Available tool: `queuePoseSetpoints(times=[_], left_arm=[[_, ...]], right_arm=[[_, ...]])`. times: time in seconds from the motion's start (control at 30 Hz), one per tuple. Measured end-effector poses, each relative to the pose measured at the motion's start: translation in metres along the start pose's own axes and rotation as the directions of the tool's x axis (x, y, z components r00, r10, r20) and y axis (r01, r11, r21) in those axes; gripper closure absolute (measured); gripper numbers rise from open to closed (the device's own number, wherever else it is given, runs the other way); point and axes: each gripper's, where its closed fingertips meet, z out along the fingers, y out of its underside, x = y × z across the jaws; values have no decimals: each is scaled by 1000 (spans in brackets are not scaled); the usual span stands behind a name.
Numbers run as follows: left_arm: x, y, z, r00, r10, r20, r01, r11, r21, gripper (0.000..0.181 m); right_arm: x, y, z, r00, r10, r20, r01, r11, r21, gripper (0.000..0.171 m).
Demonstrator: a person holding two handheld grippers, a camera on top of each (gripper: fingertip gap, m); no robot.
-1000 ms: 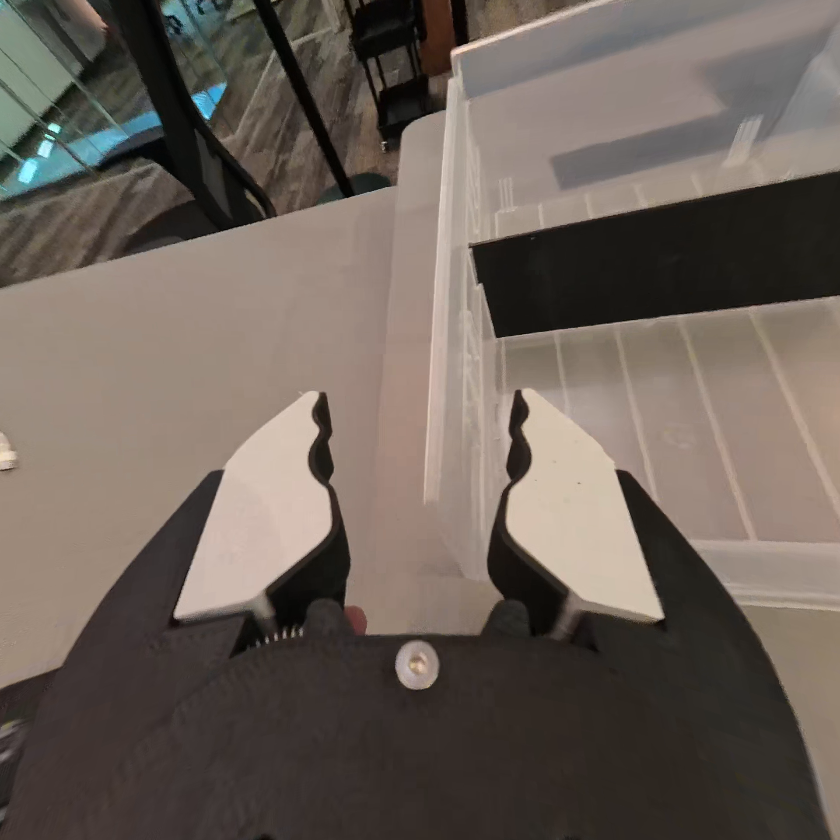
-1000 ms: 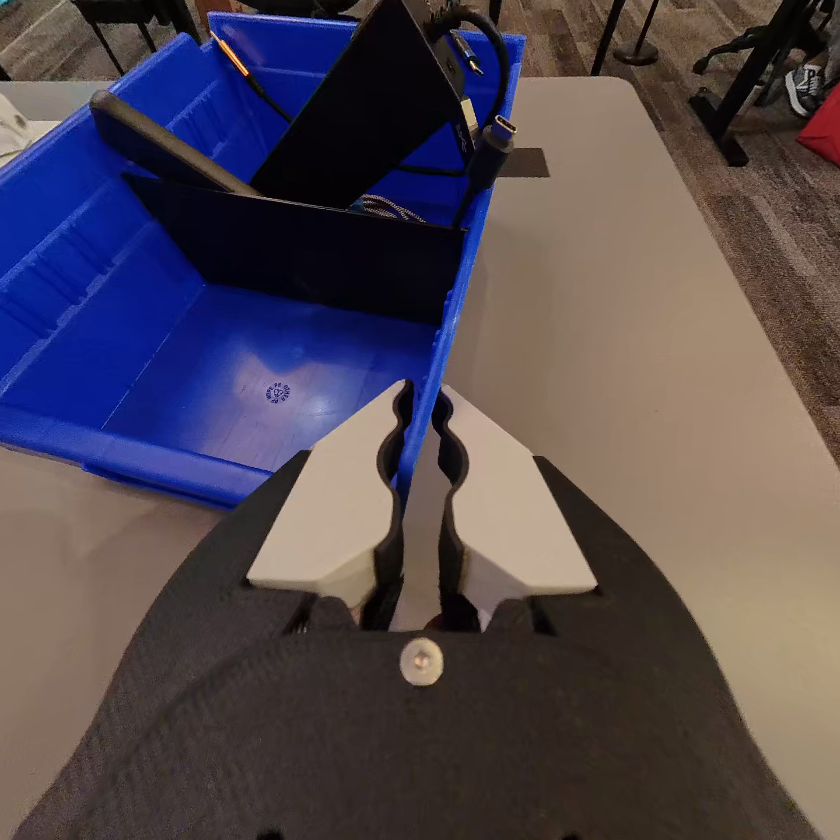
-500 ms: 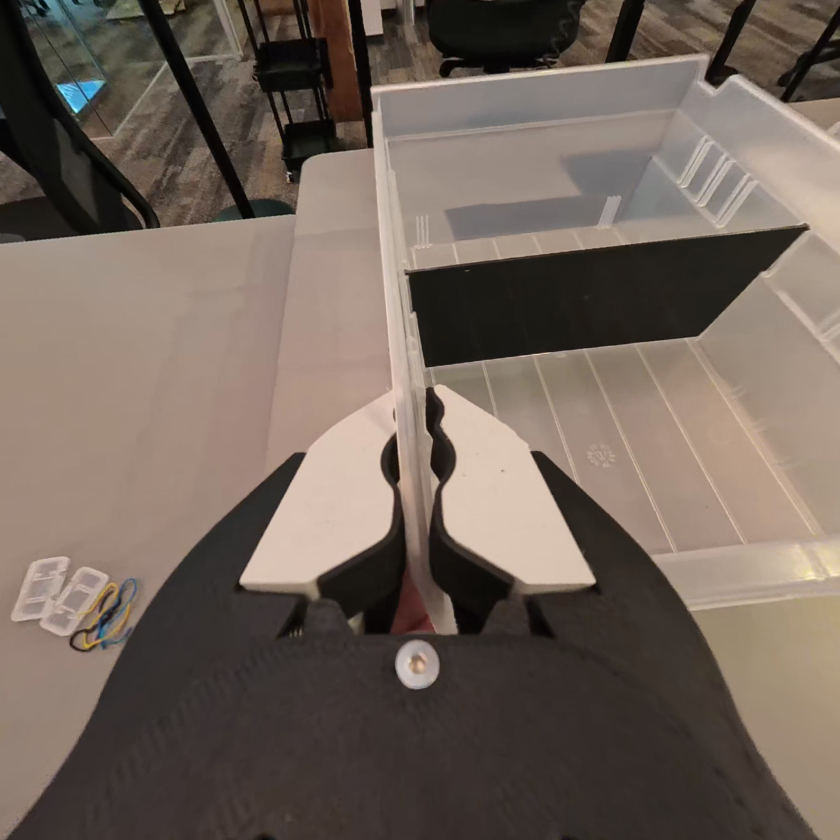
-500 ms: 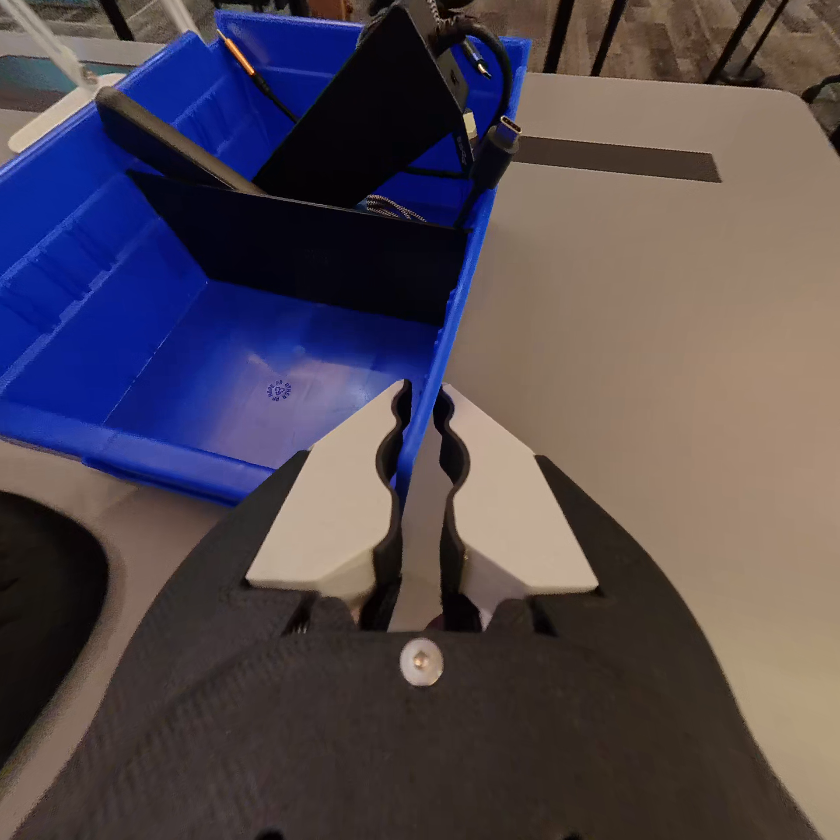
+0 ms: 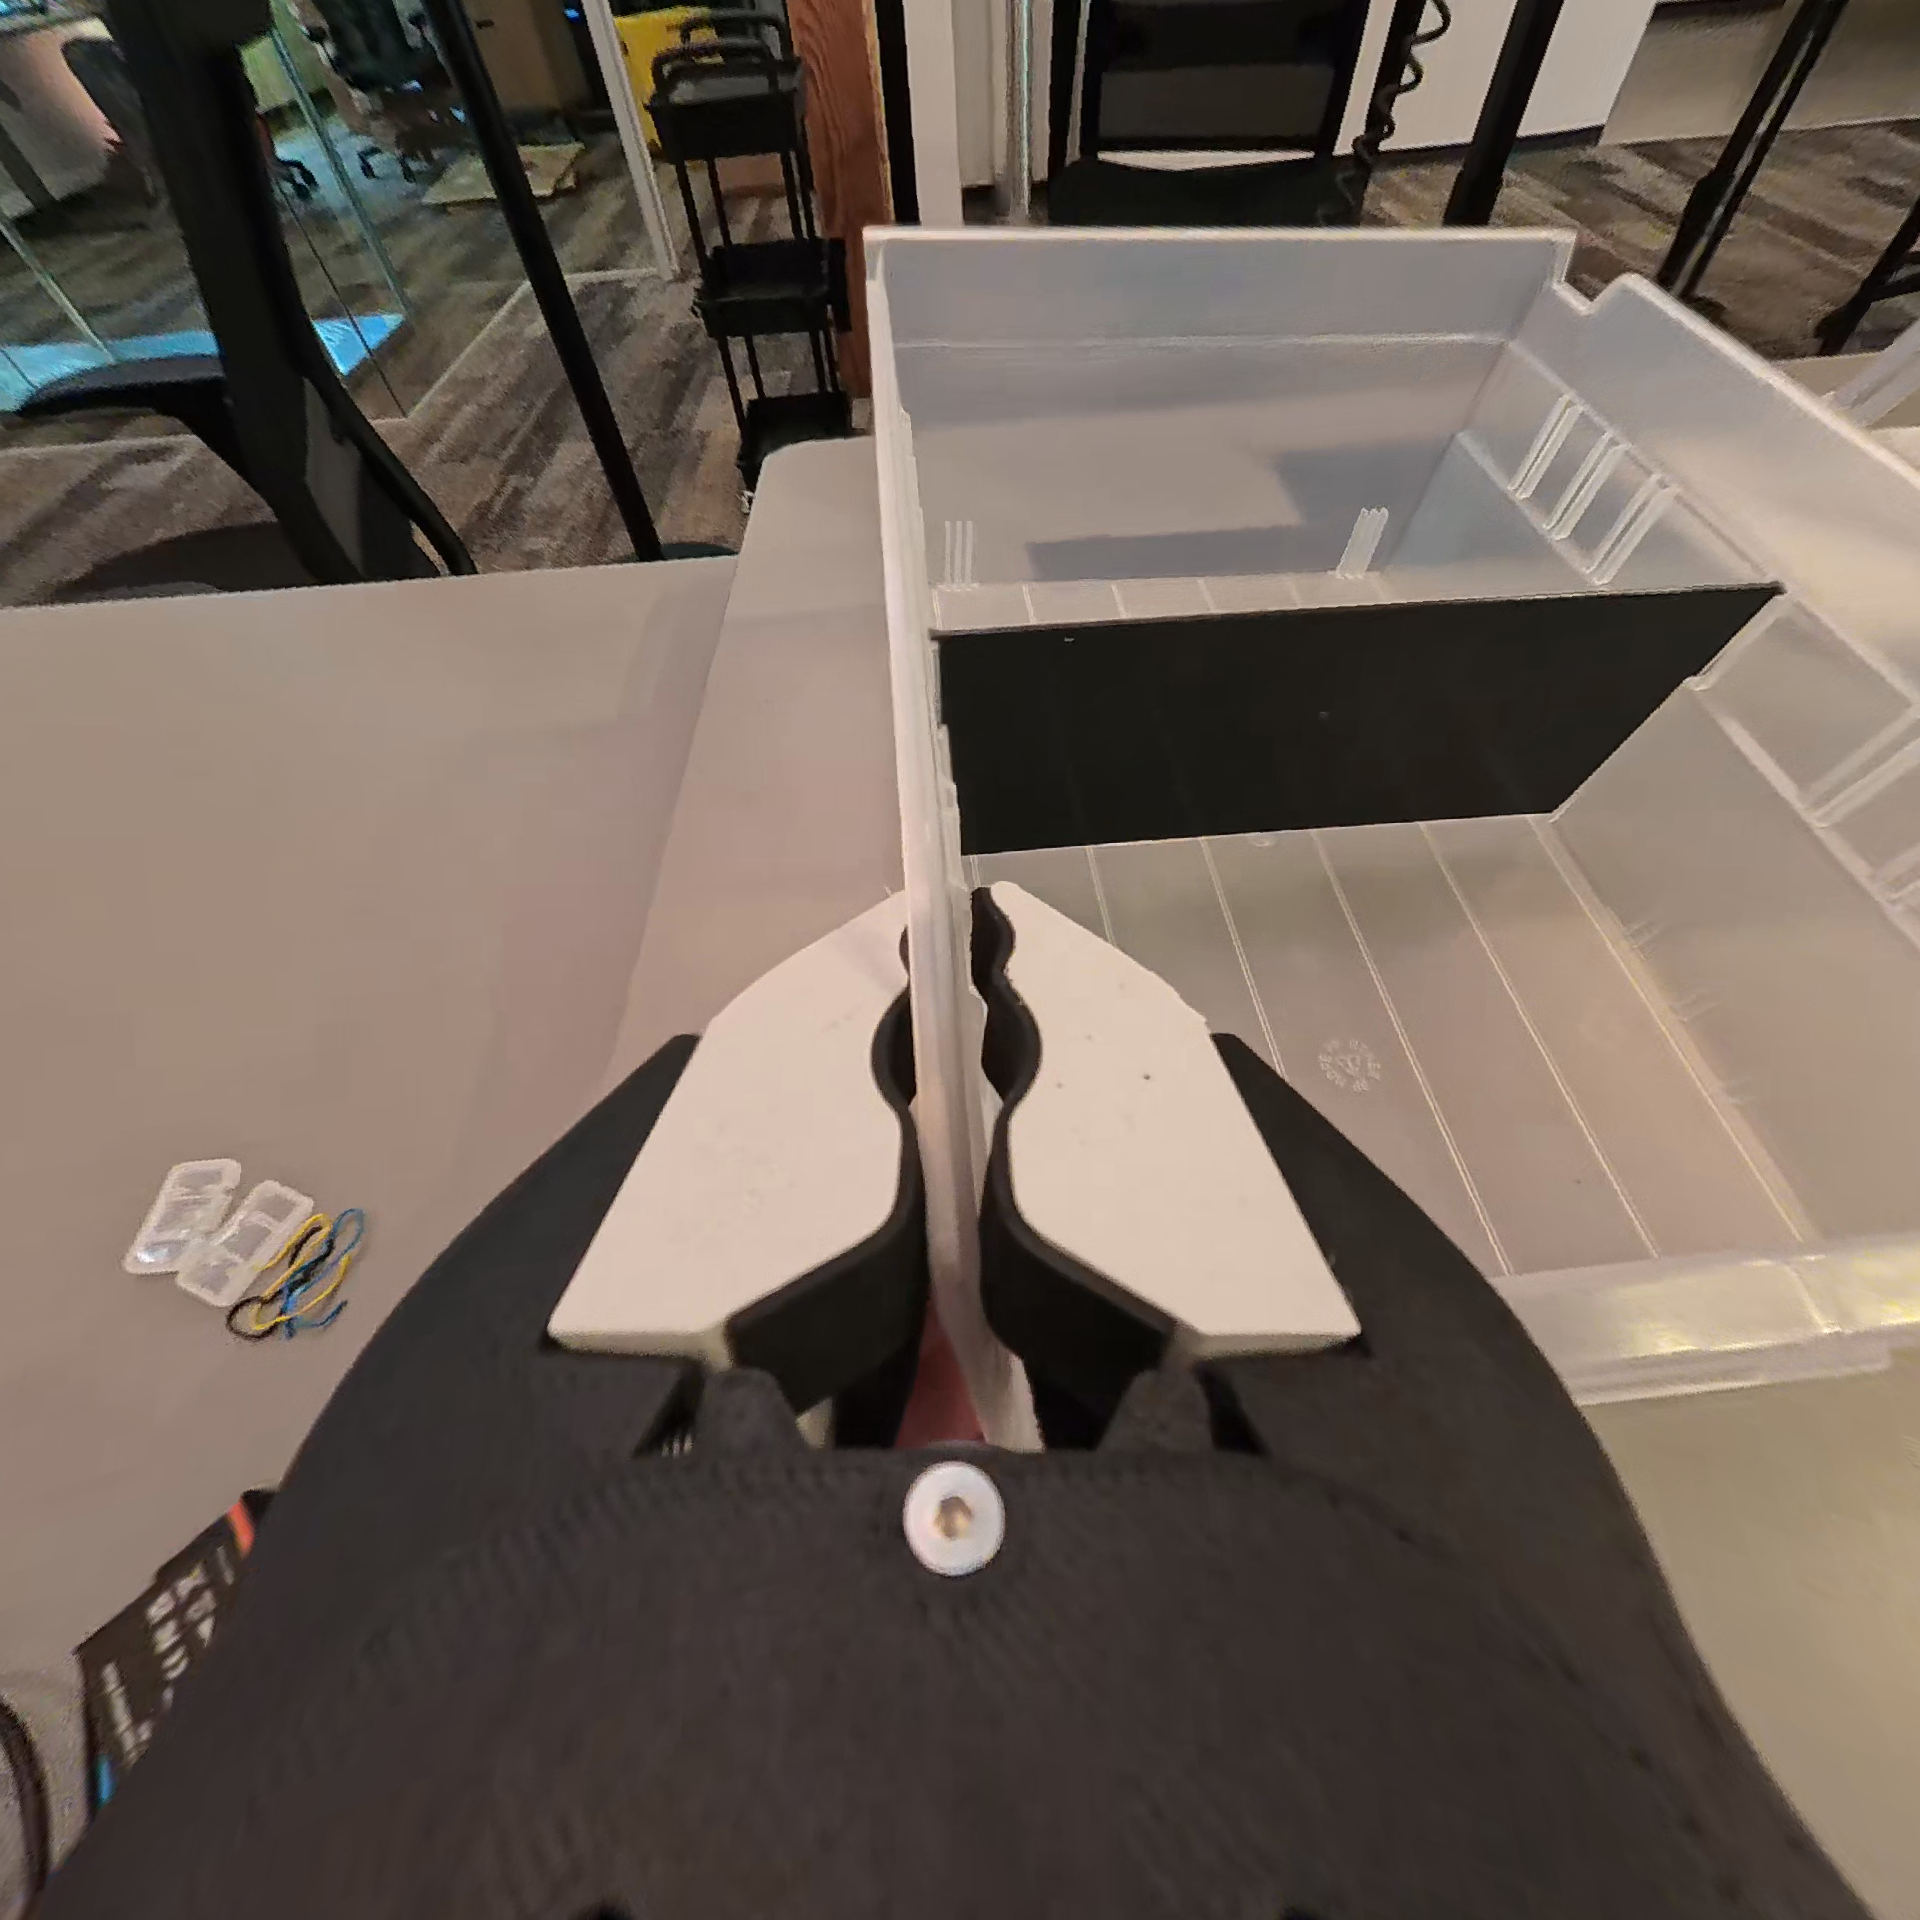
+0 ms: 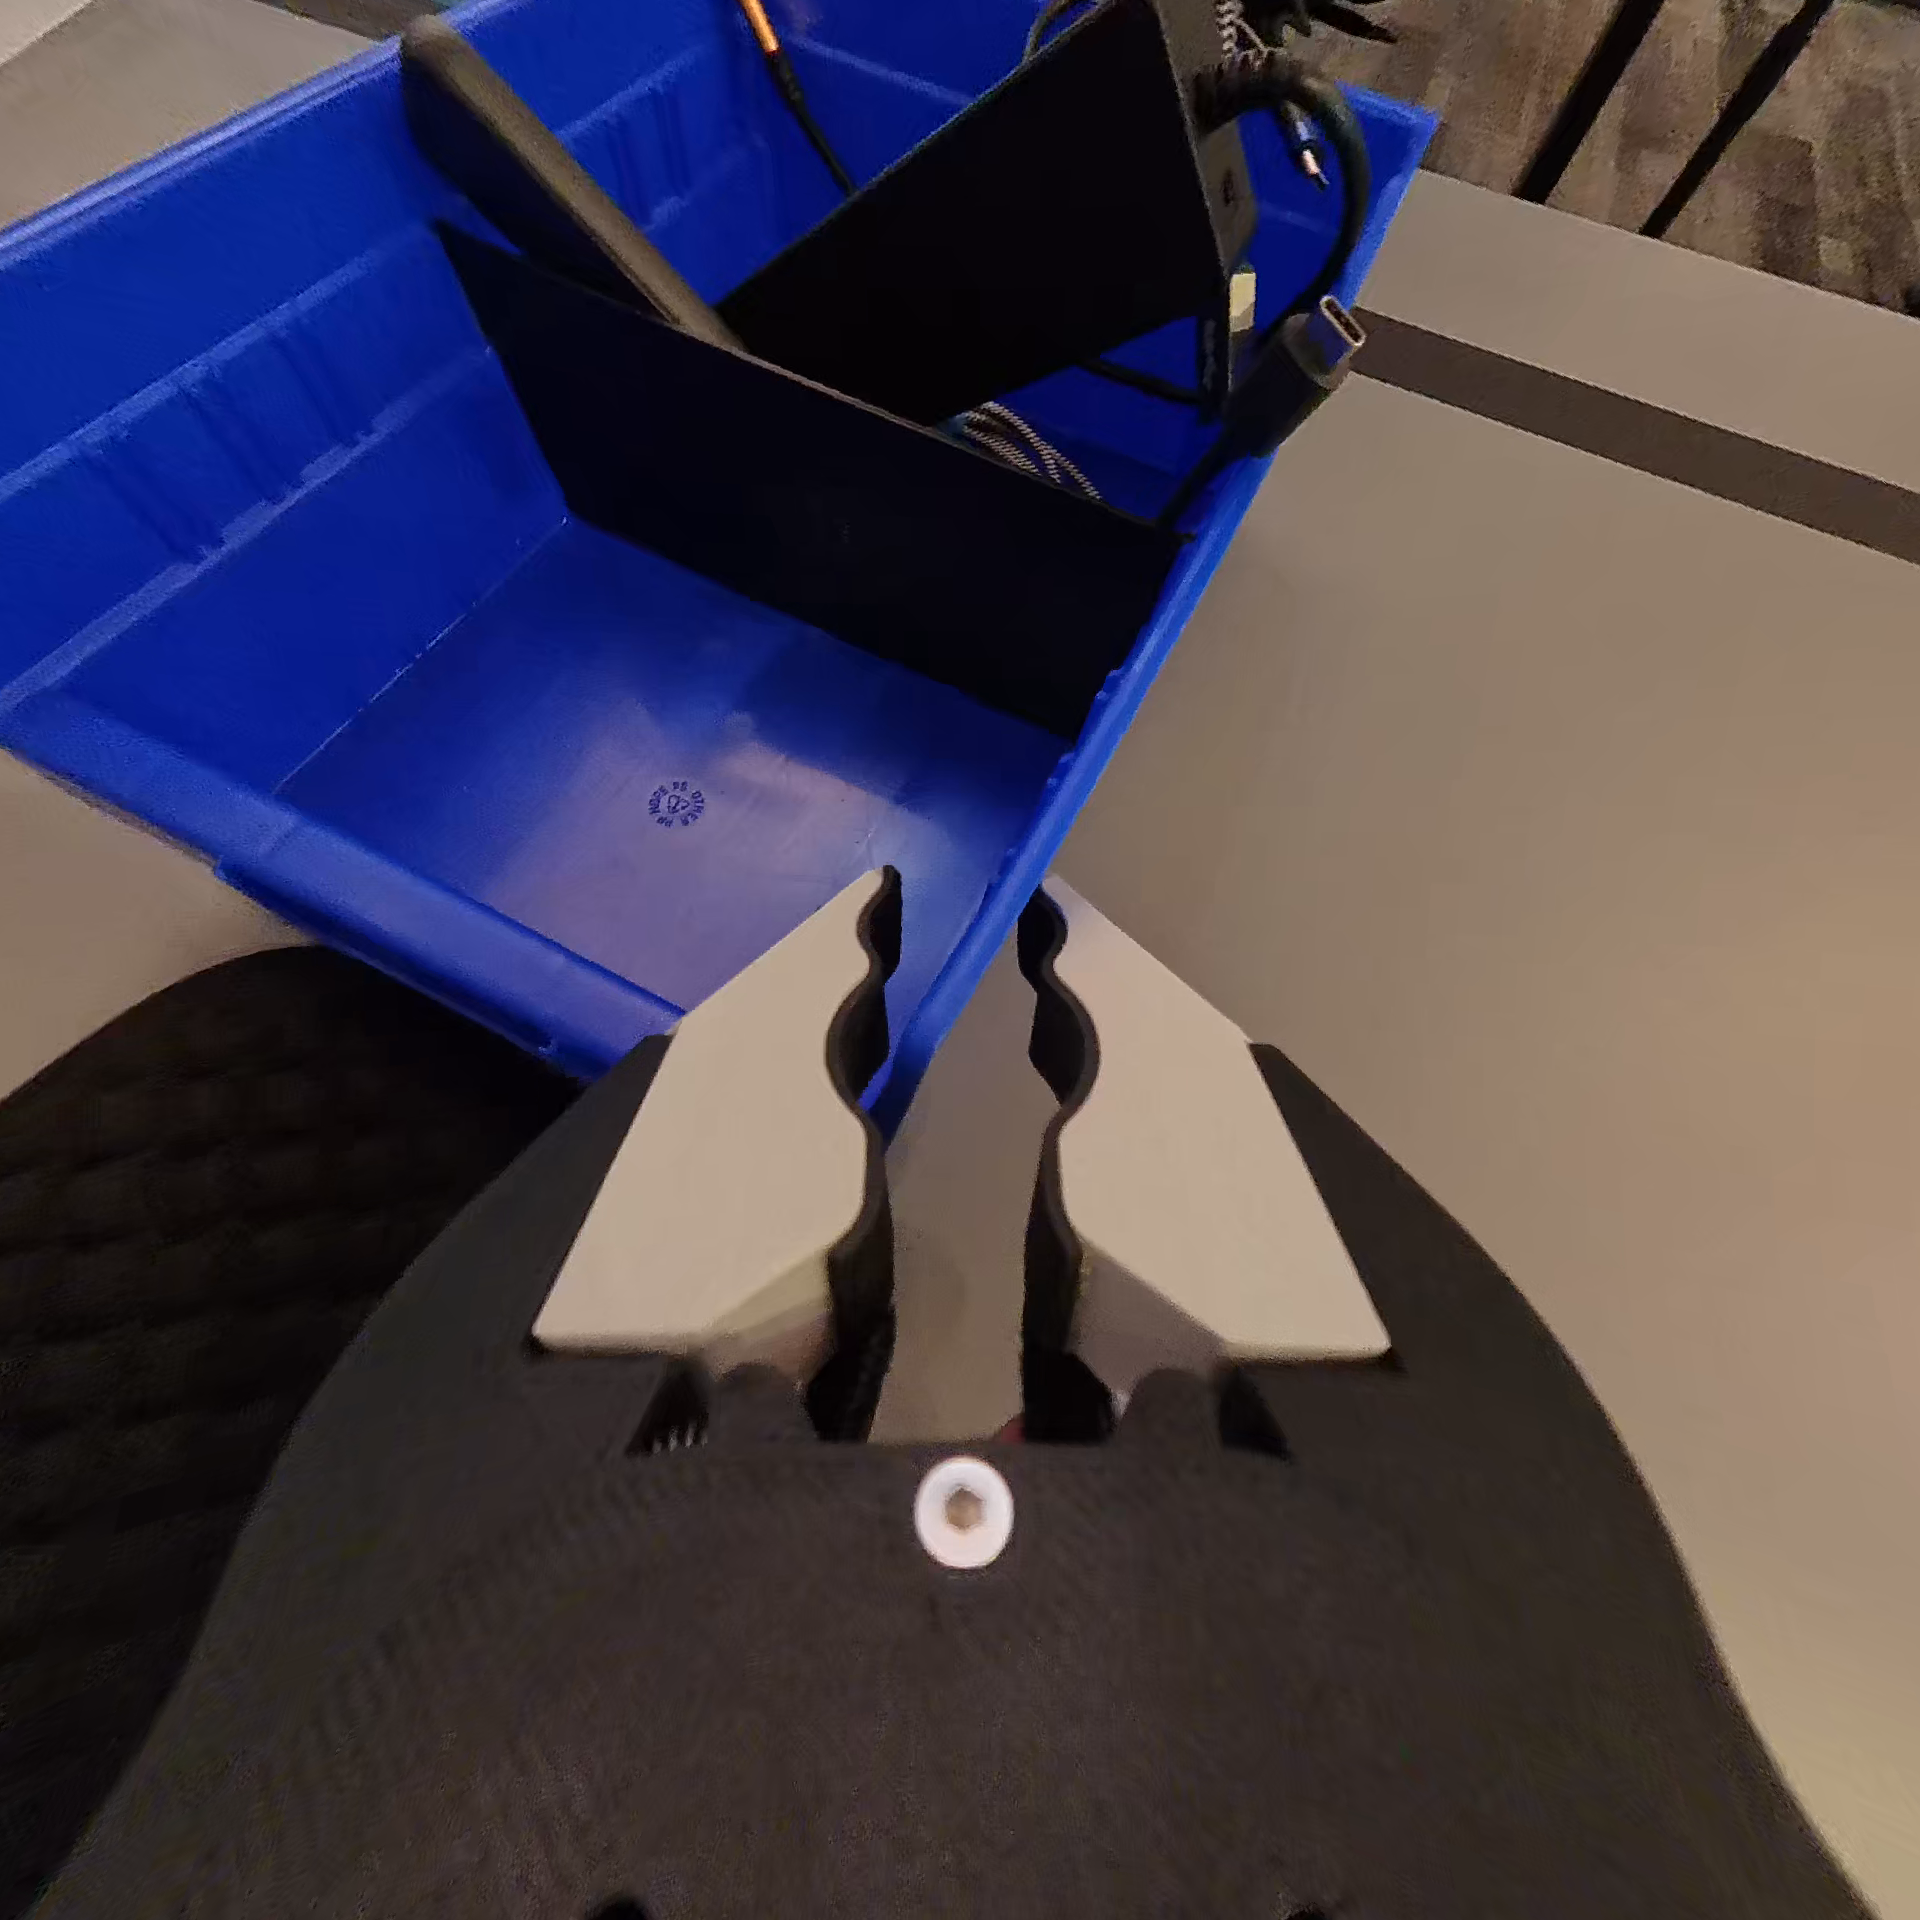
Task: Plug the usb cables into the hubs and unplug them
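Each tool straddles a bin wall, left on the clear bin, right on the blue one.

The left tool [image 5: 940, 914] is clamped narrow on the left side wall of the clear bin [image 5: 1351, 343], which stands on the grey bench [image 5: 364, 831]; a black divider [image 5: 1330, 717] splits the bin crosswise. Near it on the bench lie small clear packets [image 5: 218, 1226] and coloured loops [image 5: 301, 1273]. The right tool [image 6: 956, 899] sits with a narrow gap around the right wall of the blue bin [image 6: 260, 436]; I cannot tell whether it grips. Behind that bin's dark divider [image 6: 831, 520] a black hub [image 6: 997, 239] leans, with a cable plug [image 6: 1314, 348] hanging over the bin's rim.
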Motion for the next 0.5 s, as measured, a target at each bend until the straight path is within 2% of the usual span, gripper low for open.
queuePoseSetpoints(times=[0.27,0.5], left_arm=[[2,-17,-24,997,61,47,-63,996,59,177],[2,-31,-53,999,-14,47,8,992,127,177]], right_arm=[[-36,-3,1,995,-93,42,94,995,-39,148],[-72,-6,5,982,-168,85,173,983,-53,142]])
